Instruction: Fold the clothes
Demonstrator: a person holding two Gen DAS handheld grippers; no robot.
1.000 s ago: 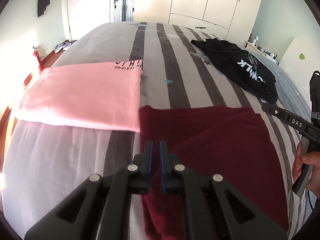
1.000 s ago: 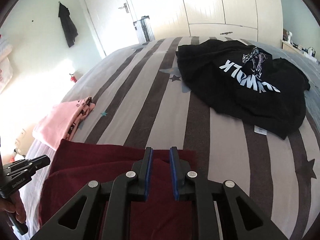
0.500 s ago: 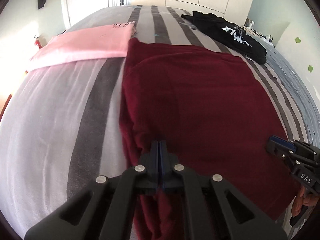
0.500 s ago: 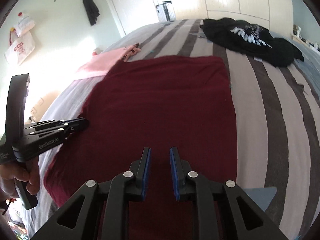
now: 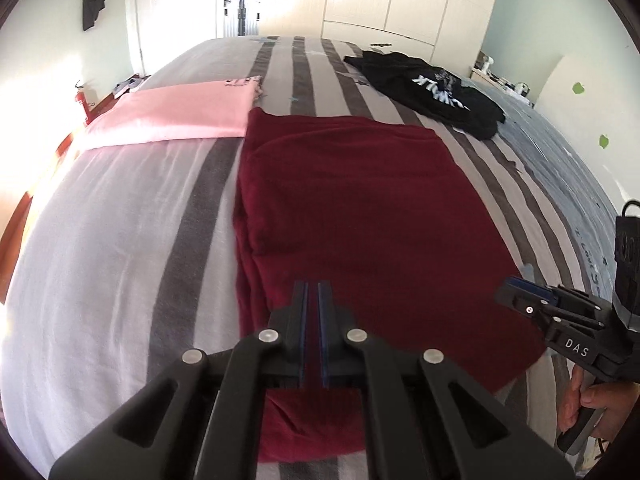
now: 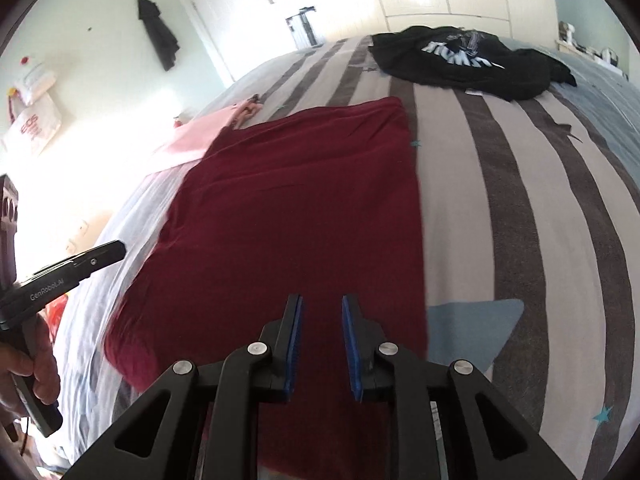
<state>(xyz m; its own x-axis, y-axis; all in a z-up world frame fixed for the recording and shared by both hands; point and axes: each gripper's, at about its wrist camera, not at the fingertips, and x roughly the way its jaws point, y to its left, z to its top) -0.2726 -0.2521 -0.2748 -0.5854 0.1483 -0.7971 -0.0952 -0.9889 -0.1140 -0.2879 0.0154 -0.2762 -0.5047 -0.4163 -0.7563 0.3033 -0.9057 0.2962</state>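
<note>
Now, bed: we see grey stripes
Maroon garment: spread flat beside pink garment
Left gripper: jaws nearly together, gripping nothing
Right gripper: jaws slightly apart, empty, above our garment's near edge

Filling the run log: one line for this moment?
maroon garment spread on bed | left claw shut | right claw open above garment

Striped bed under maroon, pink, black garments.

Right tool, parted and empty, over maroon garment on striped bed.
</note>
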